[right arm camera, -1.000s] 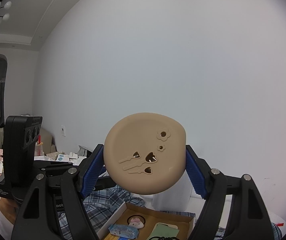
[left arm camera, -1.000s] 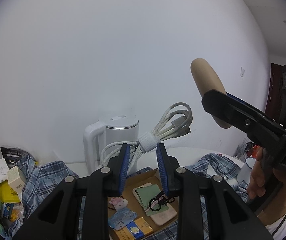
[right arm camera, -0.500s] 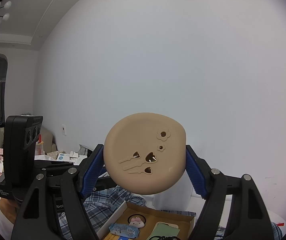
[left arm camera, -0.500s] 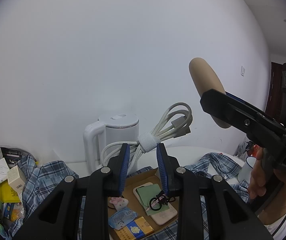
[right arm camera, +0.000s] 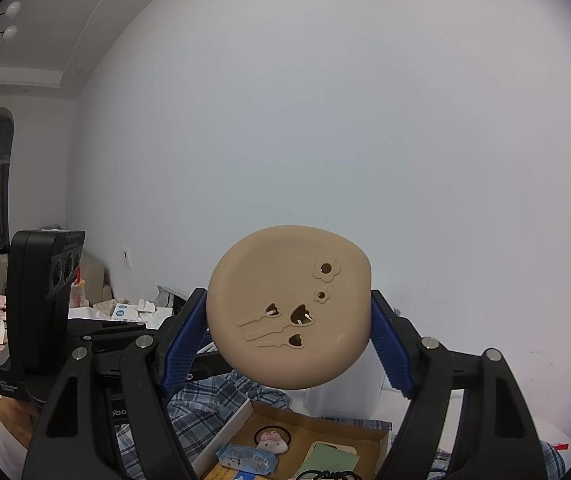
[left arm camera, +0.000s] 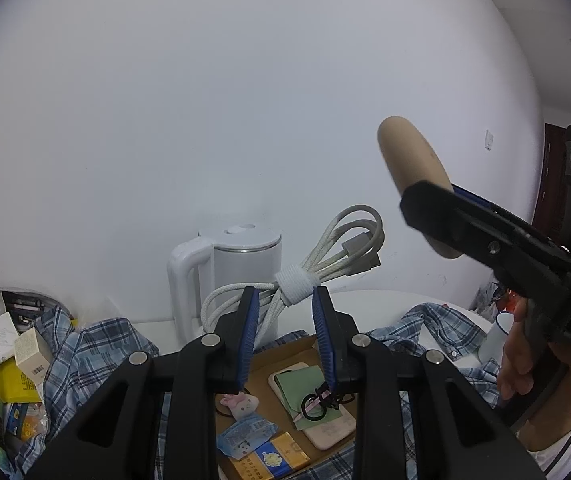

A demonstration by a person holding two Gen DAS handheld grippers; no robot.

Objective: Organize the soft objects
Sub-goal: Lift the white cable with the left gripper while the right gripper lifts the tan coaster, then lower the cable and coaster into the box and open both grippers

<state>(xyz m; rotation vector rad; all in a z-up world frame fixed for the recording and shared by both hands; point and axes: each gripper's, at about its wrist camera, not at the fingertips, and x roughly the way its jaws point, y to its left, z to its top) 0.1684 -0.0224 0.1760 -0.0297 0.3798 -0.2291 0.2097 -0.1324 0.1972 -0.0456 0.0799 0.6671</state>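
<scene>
1. The left tongs point(left arm camera: 281, 300) are closed as far as they go on a coiled white cable point(left arm camera: 305, 264), gripping the bundle just beside its white wrap band; the loops stick up past the blue pads point(left arm camera: 245, 332).
2. The right tongs point(right arm camera: 289, 328) stand wide but are filled; their blue pads press the two sides of a tan soft round case point(right arm camera: 289, 308), held in the air facing the white wall.
3. Both things hang above an open cardboard box point(left arm camera: 285, 348) that lies on a plaid shirt point(left arm camera: 97, 344) on the white tabletop point(left arm camera: 365, 294); a white kettle point(left arm camera: 237, 264) stands behind the box.
4. The box already holds a phone case point(left arm camera: 317, 432), a black hair tie point(left arm camera: 317, 400), a small plush rabbit point(left arm camera: 241, 402) and a tissue packet point(left arm camera: 245, 436).
5. Risk, as a judgement: the case is gripped only at its rounded edges, so a squeeze could buckle it and let it pop out; the cable's free loops could snag the kettle or the box wall on the way down.
6. The case looks smooth and matte, with raised flowers and heart-shaped cut-outs on its face; the cable looks braided, limp and neatly bound.
</scene>
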